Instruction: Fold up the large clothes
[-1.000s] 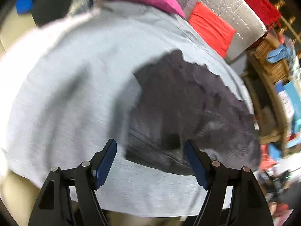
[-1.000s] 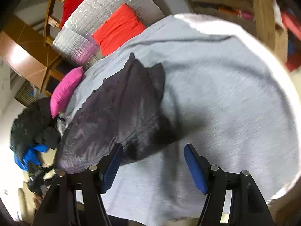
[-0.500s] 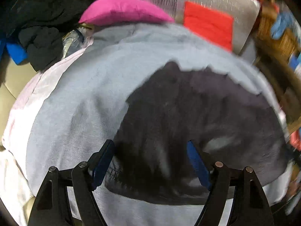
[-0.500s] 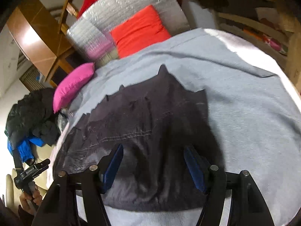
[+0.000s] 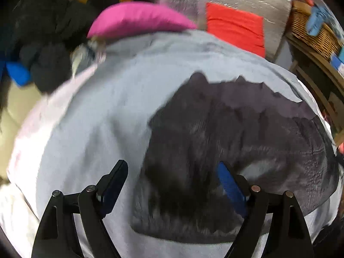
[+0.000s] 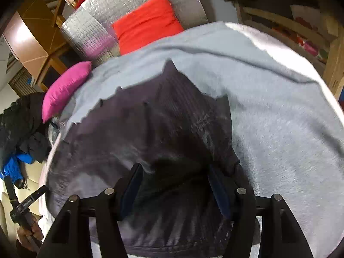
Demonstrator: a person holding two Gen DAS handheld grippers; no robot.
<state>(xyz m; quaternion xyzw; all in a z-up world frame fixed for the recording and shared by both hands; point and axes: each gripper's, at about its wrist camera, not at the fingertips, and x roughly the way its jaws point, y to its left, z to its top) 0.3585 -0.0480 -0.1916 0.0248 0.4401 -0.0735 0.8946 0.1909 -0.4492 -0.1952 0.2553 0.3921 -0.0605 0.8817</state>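
A dark charcoal garment lies spread on a pale grey cloth-covered surface; its far edge is jagged with small points, one taller peak standing out; a stitched hem runs along its near edge; the fabric is rumpled, with creases and a paler patch near the middle; its kind cannot be told.

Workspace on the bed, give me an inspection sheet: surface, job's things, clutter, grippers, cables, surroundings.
Surface: light grey bed sheet, lightly creased.
Job's things: dark garment lying spread on the sheet, wrinkled, far edge jagged.
Clutter: pink pillow, red cushion, pile of black and blue clothes at the bed's edge.
Grippers: left hand-held gripper opening, right hand-held gripper closing; both over the garment, neither pinching it.
Cables: nothing seen.
Surroundings: silver padded panel, wooden shelves, wicker basket.
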